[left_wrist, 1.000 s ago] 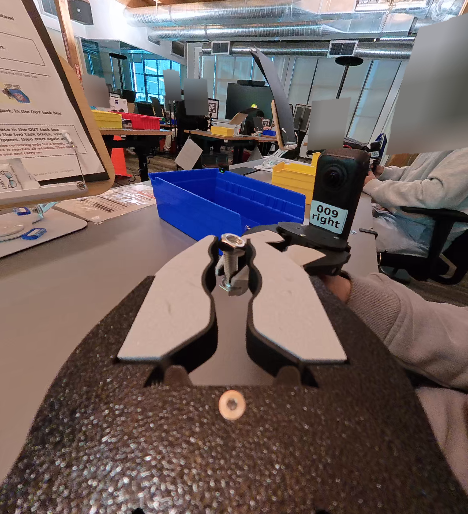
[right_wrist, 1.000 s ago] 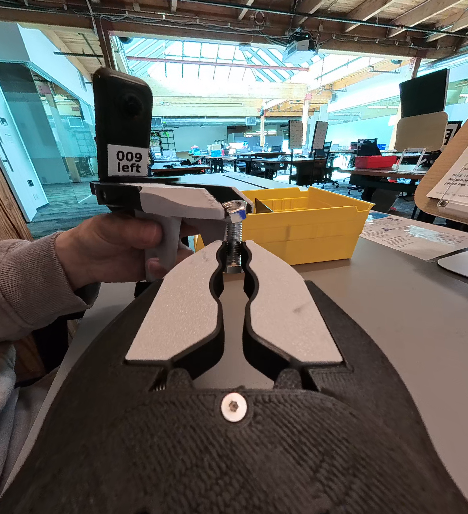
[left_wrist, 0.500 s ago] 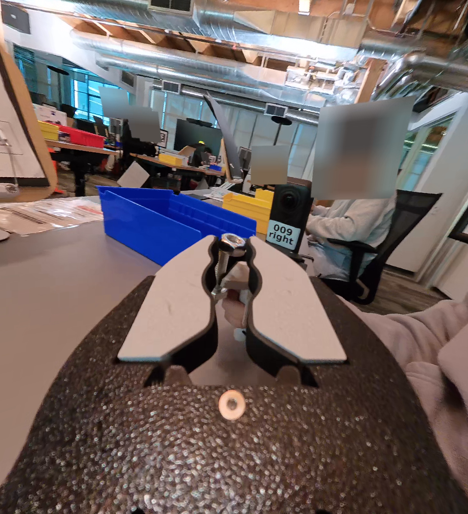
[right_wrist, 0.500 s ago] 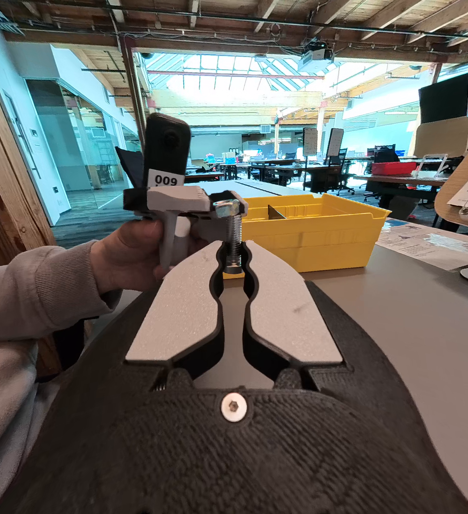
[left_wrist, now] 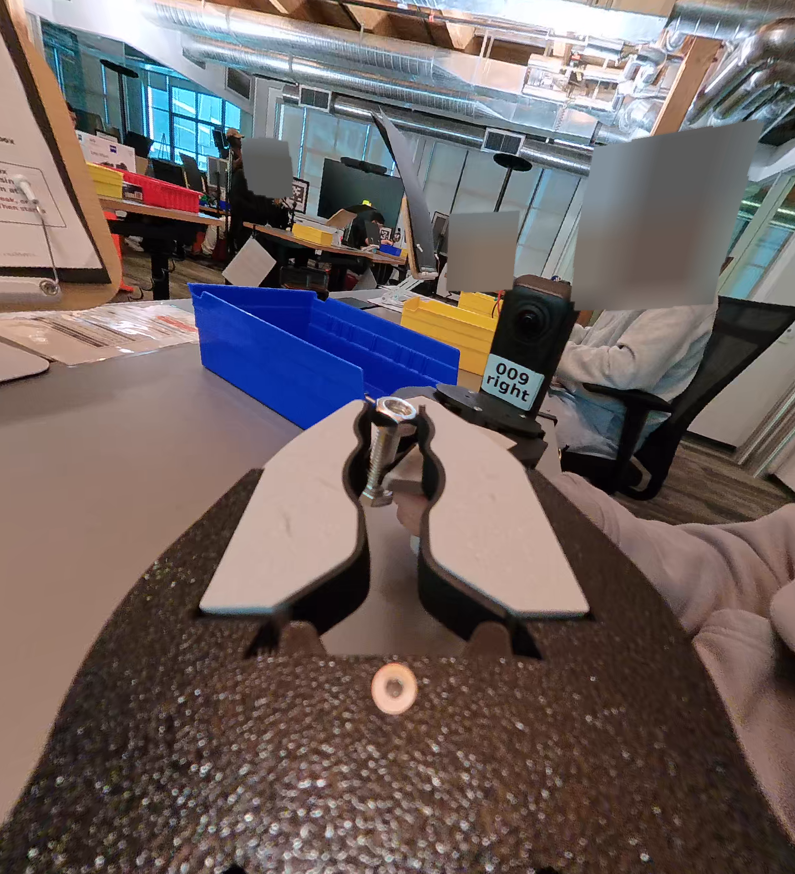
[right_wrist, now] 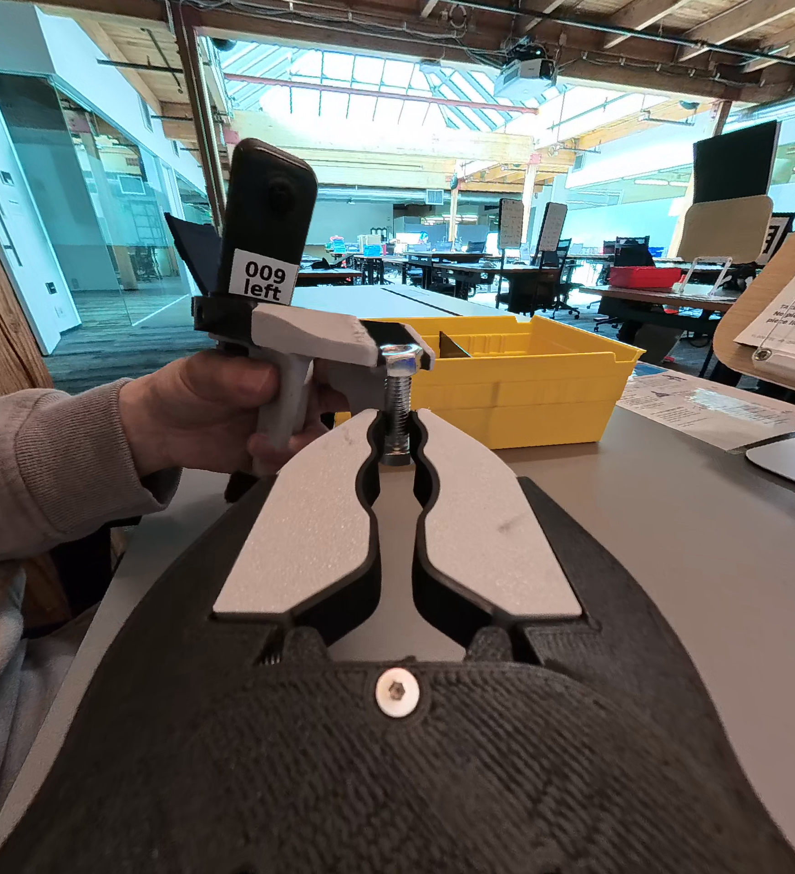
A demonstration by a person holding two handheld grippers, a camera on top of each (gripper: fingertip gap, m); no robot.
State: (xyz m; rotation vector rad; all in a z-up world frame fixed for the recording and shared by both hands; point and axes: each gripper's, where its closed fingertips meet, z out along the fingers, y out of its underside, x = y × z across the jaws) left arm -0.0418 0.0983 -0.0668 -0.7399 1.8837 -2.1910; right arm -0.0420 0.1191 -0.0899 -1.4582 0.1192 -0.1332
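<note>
A silver bolt (right_wrist: 397, 406) stands upright between my two grippers above the grey table (right_wrist: 669, 520). My left gripper (left_wrist: 393, 416) is shut on the hex nut (left_wrist: 393, 410) at the bolt's top end. The right wrist view shows its fingers (right_wrist: 334, 338) clamping that nut (right_wrist: 402, 352) from the left. My right gripper (right_wrist: 396, 425) is shut on the bolt's lower shaft, just above the head (right_wrist: 395, 456). In the left wrist view the bolt shaft (left_wrist: 376, 456) runs down behind my fingertips, and the right gripper's camera (left_wrist: 530, 326) stands just beyond.
A blue bin (left_wrist: 282, 350) sits ahead of the left gripper, with a yellow bin (left_wrist: 447, 326) behind it. A yellow bin (right_wrist: 528, 392) stands close behind the bolt. Clipboard stands with papers (left_wrist: 17, 189) (right_wrist: 783, 312) flank the table. A person sits in a chair (left_wrist: 636, 345). My left and right fingertips are right by each other.
The left gripper swung around the bolt, to the right and then partly back, so its background shifted. Both grippers kept their hold. The right gripper stayed nearly still.
</note>
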